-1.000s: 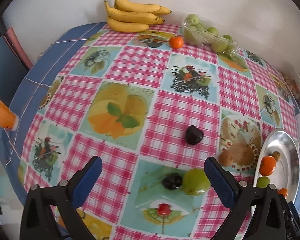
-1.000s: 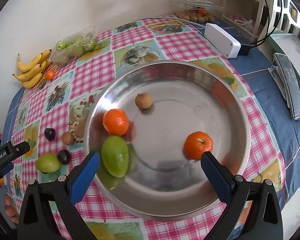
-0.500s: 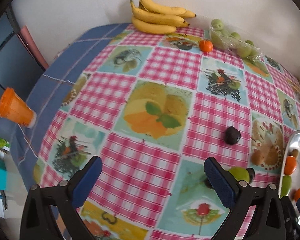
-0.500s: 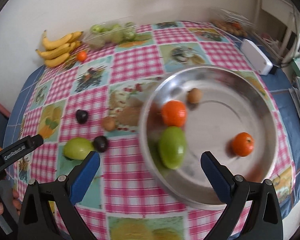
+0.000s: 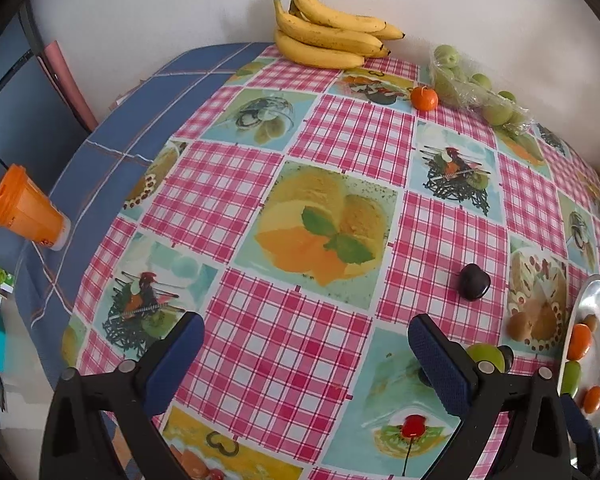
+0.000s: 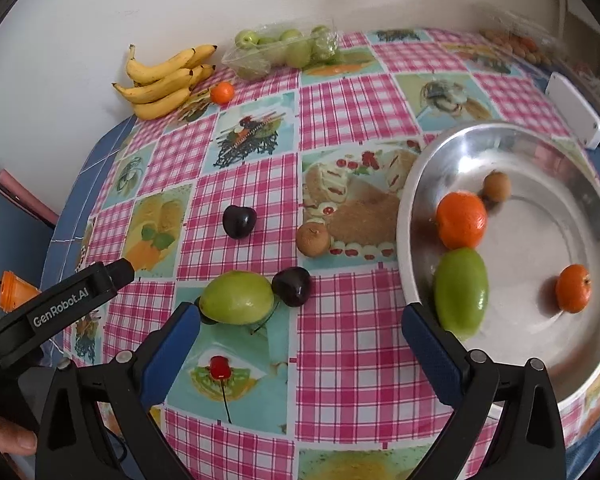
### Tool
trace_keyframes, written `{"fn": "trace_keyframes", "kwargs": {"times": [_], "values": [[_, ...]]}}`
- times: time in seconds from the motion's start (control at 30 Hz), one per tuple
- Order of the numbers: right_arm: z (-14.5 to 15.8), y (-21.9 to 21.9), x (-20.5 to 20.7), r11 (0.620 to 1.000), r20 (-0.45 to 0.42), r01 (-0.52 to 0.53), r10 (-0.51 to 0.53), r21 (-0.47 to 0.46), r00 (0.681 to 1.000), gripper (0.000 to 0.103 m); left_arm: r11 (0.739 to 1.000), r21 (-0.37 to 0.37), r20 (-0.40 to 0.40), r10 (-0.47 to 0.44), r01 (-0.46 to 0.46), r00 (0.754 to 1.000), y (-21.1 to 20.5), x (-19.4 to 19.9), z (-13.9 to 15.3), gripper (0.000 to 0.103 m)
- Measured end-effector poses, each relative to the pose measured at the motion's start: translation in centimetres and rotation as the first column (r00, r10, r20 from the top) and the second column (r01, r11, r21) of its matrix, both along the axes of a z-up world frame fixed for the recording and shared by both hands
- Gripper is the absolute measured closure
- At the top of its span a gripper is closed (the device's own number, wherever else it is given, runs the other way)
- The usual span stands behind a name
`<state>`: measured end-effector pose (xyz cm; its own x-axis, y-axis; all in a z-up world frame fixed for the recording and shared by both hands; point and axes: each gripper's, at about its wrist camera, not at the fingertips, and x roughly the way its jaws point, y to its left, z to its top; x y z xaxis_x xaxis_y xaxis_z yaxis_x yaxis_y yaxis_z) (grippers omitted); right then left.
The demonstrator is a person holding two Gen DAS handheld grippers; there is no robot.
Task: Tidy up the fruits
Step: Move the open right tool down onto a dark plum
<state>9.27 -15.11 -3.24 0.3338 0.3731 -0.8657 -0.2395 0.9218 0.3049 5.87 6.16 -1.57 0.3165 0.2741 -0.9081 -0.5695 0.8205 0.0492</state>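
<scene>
Both hand-held grippers, left [image 5: 302, 354] and right [image 6: 298, 342], hang spread and empty over the surface [image 6: 340, 92] since we're lining up the loose green fruit [image 6: 238, 297] beside a dark plum [image 6: 293, 286], near the steel bowl [image 6: 410, 200] holding sorted fruit.

Orange cup [image 5: 26, 210] beside the table, white box [image 6: 576, 114] on blue cloth [image 5: 112, 128], white wall [image 5: 160, 4]
</scene>
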Motion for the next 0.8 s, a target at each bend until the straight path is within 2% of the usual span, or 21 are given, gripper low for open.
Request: {"fn": "trace_keyframes", "kwargs": {"times": [0.2,0.3,0.43,0.53,0.63,0.7,0.8], "values": [[-0.8,-0.1,0.4,0.999,-0.044,0.009,-0.007,0.040,0.999,0.002,0.999,-0.038,0.008,0.004,-0.004,1.000,0.3,0.2,-0.5,0.000],[-0.5,0.0,0.5,0.999,-0.026,0.013,-0.011,0.043,1.000,0.002,0.997,-0.081,0.036,-0.014,0.017,0.999,0.1,0.5,-0.5,0.000],[-0.3,0.0,0.8,0.998,-0.016,0.011,-0.010,0.062,1.000,0.002,0.998,-0.048,0.056,-0.034,0.037,0.998,-0.4,0.8,-0.1,0.000],[-0.2,-0.1,1.0,0.998,-0.009,0.016,-0.015,0.068,1.000,0.003,0.995,-0.091,0.068,-0.039,0.045,0.997,-0.2,0.8,-0.2,0.000],[-0.3,-0.2,1.2,0.997,-0.012,0.023,-0.023,0.068,1.000,0.015,0.988,-0.140,0.067,-0.057,0.066,0.996,-0.3,0.9,-0.4,0.000],[-0.4,-0.3,1.4,0.998,-0.014,0.029,-0.028,0.064,1.000,0.030,0.985,-0.149,0.066,-0.072,0.081,0.995,-0.6,1.0,-0.5,0.000],[-0.7,-0.4,1.6,0.997,-0.024,0.035,-0.033,0.063,0.999,0.035,0.977,-0.188,0.081,-0.088,0.102,0.993,-1.0,1.2,-0.4,0.000]]}}
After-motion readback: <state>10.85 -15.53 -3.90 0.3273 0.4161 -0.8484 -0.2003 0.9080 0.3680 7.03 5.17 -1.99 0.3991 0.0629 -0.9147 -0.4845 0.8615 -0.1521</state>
